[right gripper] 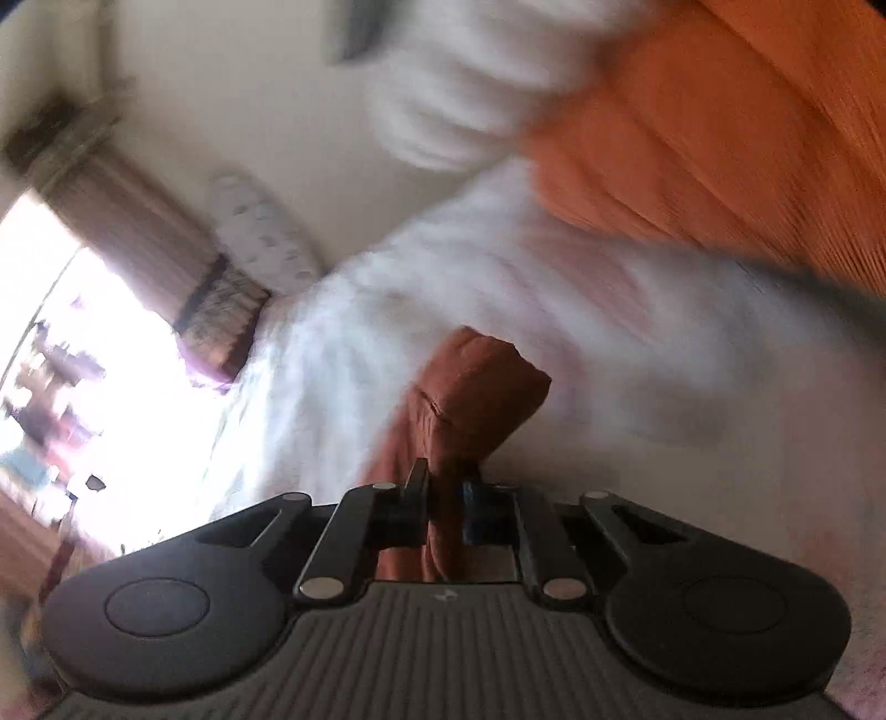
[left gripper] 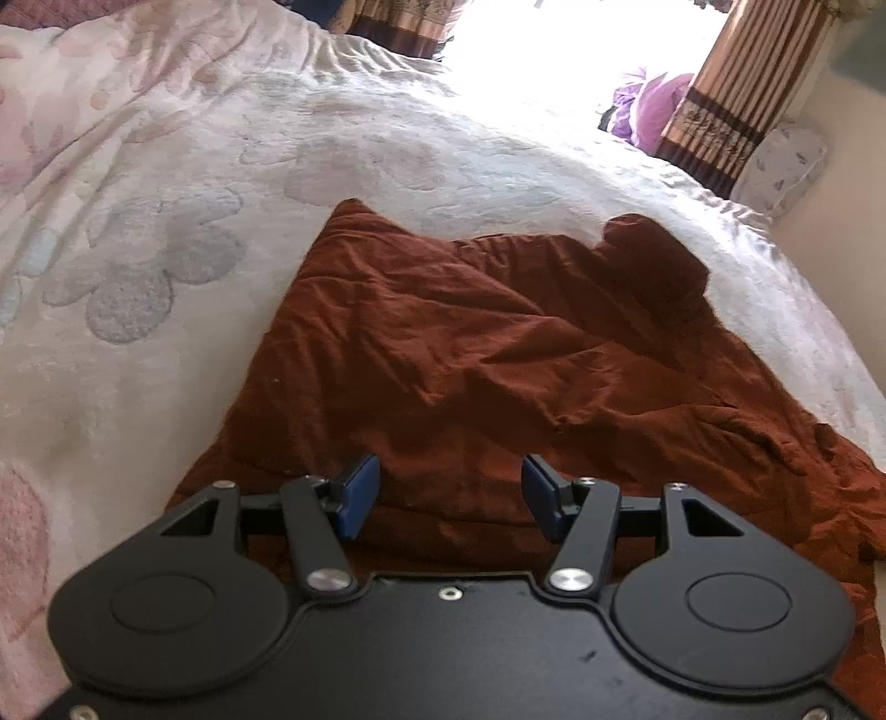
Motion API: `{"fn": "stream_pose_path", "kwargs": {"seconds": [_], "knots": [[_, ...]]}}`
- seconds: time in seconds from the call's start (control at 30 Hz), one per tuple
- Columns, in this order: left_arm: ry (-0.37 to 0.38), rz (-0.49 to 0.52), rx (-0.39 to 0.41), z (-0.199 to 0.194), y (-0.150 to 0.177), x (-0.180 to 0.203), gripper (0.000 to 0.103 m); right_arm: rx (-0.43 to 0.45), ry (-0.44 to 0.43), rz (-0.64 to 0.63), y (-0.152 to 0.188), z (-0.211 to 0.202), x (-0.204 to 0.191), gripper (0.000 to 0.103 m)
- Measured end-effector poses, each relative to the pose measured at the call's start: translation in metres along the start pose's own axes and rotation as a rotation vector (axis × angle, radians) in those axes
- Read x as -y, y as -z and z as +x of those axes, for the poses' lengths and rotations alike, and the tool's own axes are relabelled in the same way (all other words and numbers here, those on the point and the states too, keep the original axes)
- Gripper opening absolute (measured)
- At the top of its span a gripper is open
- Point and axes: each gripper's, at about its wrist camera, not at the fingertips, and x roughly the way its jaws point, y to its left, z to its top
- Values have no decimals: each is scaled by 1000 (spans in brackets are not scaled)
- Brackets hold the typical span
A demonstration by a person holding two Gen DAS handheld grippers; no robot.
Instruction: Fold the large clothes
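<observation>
Left tongs (left gripper: pixel 451 493): your matte black housing carries two round raised discs, one per side.
Left pads (left gripper: pixel 362 495): blue rectangular faces on your black fingers.
Left fasteners: silver round pivot caps on your linkage arms, small screws at your plate's middle and lower corners.
Right tongs (right gripper: pixel 446 498): your black linkages, silver pivot caps, twin discs.
Right body: your grey ribbed plate, small mark at its top centre.

A white bedspread (left gripper: pixel 232 183) with pale flower patterns covers the bed. Striped brown curtains (left gripper: pixel 725 94) frame a glaring bright window (left gripper: pixel 531 50). A cream wall (right gripper: pixel 232 94) stands alongside.
</observation>
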Motion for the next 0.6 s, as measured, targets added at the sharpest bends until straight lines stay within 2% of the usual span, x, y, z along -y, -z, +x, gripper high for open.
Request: {"fn": "stream_pose_path", "kwargs": {"seconds": [0.1, 0.2, 0.27, 0.4, 0.5, 0.57, 0.6], "knots": [[29, 10, 0, -4, 0, 4, 58, 25, -115, -118, 2, -23, -55, 10], [56, 27, 3, -8, 0, 9, 58, 13, -274, -244, 22, -50, -125, 10], [74, 35, 3, -10, 0, 12, 58, -17, -377, -349, 50, -65, -173, 10], [114, 31, 3, -14, 1, 16, 58, -139, -583, -513, 137, -83, -256, 11], [154, -4, 3, -17, 2, 16, 58, -298, -689, -561, 220, -85, -296, 26], [198, -70, 1, -18, 3, 13, 58, -410, -702, -568, 277, -78, -308, 38], [227, -110, -7, -17, 3, 10, 58, -473, -688, -588, 303, -71, -313, 56]]}}
